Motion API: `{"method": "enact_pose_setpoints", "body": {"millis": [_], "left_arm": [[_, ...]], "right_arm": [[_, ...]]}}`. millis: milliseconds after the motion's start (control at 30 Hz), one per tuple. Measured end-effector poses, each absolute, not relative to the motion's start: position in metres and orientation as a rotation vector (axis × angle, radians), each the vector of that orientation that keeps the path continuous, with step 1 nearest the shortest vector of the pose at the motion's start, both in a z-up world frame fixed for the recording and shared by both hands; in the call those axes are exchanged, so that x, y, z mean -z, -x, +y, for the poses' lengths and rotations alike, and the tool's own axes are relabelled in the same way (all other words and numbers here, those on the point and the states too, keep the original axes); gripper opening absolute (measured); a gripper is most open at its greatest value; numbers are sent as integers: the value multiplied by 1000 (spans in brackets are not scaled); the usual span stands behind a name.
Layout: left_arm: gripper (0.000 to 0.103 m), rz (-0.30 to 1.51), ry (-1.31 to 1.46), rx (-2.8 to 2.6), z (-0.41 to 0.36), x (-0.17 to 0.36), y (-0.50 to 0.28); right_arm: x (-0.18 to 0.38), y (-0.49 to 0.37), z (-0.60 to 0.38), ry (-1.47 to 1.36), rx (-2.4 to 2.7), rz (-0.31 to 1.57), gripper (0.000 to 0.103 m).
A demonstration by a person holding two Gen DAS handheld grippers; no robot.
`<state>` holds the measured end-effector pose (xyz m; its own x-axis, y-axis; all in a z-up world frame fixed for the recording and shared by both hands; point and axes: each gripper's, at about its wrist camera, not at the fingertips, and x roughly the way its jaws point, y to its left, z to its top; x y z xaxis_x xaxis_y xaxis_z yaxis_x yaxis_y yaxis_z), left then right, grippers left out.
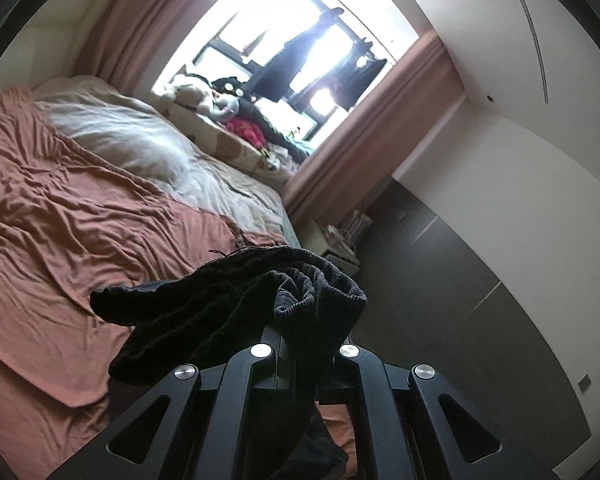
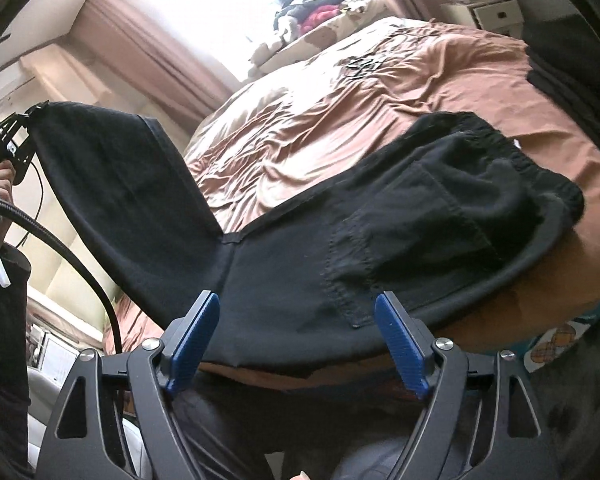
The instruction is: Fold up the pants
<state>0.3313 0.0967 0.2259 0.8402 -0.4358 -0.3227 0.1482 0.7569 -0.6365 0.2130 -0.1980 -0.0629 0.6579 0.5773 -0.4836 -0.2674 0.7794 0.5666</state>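
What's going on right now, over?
Left tool shut on pants leg end, lifted. Right tool open, empty. Waist on bed. Nothing blocking.

Bed w/ rust sheet, black pants partly on it

My right gripper has ridged blue pads on dark grey arms with round silver screws, my left gripper is black with the same silver screws, and a black braided cable loops past my dark sleeve.
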Motion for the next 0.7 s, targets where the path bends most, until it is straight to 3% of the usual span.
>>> {"method": "enact_pose_setpoints", "body": {"millis": [700], "left_arm": [[5, 687, 607, 504, -54, -168, -404]], "right_arm": [[83, -195, -259, -599, -412, 714, 79]]}}
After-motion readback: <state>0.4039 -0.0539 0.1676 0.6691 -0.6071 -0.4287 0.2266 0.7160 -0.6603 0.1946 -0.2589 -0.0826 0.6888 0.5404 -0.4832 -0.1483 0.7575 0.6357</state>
